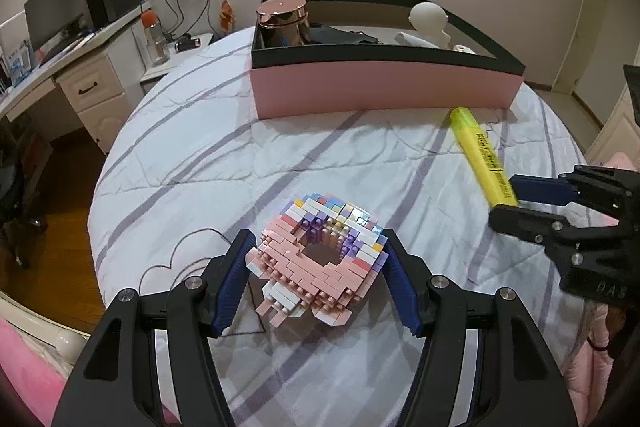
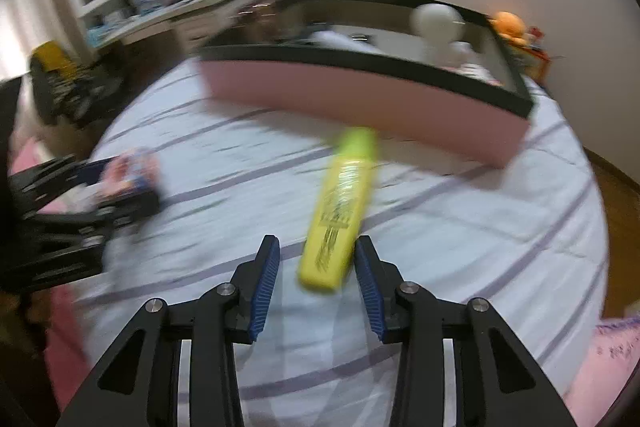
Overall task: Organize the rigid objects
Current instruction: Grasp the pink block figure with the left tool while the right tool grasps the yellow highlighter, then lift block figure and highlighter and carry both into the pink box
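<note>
A ring built of pink, white and purple toy bricks (image 1: 316,259) sits between the blue pads of my left gripper (image 1: 318,241), which is shut on it over the striped bedcover; in the right wrist view the ring (image 2: 132,167) is a blur at the left. A yellow highlighter (image 2: 340,211) lies slanted on the cover, with its near end between the fingers of my right gripper (image 2: 318,243). The right pad touches it and a gap shows at the left pad, so the jaws stand open. Seen from the left wrist, the highlighter (image 1: 482,155) reaches the right gripper (image 1: 505,201).
A pink box with a black rim (image 1: 380,87) stands behind on the bed and holds a copper-lidded jar (image 1: 282,23), a white figure (image 1: 428,19) and dark items. A desk with monitors (image 1: 60,15) is at the far left. The bed edge curves away on both sides.
</note>
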### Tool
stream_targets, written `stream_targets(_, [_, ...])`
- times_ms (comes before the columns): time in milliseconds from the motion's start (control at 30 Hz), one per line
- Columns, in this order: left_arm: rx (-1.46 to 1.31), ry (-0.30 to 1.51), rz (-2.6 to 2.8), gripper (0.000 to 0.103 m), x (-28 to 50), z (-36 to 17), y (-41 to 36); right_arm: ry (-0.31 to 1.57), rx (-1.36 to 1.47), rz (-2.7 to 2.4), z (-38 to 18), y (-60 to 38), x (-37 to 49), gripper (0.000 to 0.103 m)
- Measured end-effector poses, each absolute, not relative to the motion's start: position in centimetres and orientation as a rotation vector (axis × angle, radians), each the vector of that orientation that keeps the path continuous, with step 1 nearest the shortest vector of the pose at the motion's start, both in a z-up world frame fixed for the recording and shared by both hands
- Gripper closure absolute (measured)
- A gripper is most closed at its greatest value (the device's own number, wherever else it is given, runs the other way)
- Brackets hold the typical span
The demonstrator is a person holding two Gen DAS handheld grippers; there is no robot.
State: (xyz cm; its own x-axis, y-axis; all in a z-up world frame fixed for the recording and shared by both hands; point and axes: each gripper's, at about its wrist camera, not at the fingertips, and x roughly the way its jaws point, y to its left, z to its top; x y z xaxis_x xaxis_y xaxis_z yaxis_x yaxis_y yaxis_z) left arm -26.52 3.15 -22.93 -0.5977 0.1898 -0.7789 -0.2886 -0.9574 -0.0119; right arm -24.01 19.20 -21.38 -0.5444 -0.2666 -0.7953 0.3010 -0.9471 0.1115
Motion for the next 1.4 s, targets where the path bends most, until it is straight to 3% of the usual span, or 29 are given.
stream_targets(133, [-1.248,0.157,2.591,0.039,-26.4,-23.1,3.0,0.09,1.294,-2.564,-21.4,18.5,-24.2,0.063])
stream_targets(367, [-1.252,0.141,2.597,0.039,-27.0,-23.4,3.2,-0.014,1.324,-2.658,-21.9,19.2,-27.0,0.063])
stream_targets(500, [-1.245,0.175,2.614,0.038,-27.5,-23.7,3.8,0.067,1.324,-2.675,-22.1,18.6,-28.1,0.064])
stream_targets(567, [-1.236,0.168,2.626,0.038,-27.7,-23.8,3.9,0.104,1.306,-2.678,-22.3,18.4,-27.9,0.066])
stream_targets(633, [-1.226,0.171,2.638,0.039,-27.9,-23.9,4.0,0.11,1.288,-2.676,-22.3,18.5,-27.8,0.077])
stream_targets(833, [-1.201,0.157,2.632,0.039,-27.4,-23.2,3.7,-0.011,1.236,-2.645,-21.8,19.7,-27.2,0.077])
stream_targets(1100, [-1.048,0.117,2.691,0.039,-25.4,-19.1,3.0,-0.266,1.064,-2.656,-19.5,22.0,-24.9,0.077])
stream_targets(1400, [-0.762,0.169,2.82,0.039,-21.0,-11.5,3.5,-0.232,0.77,-2.715,-12.4,21.5,-20.8,0.076])
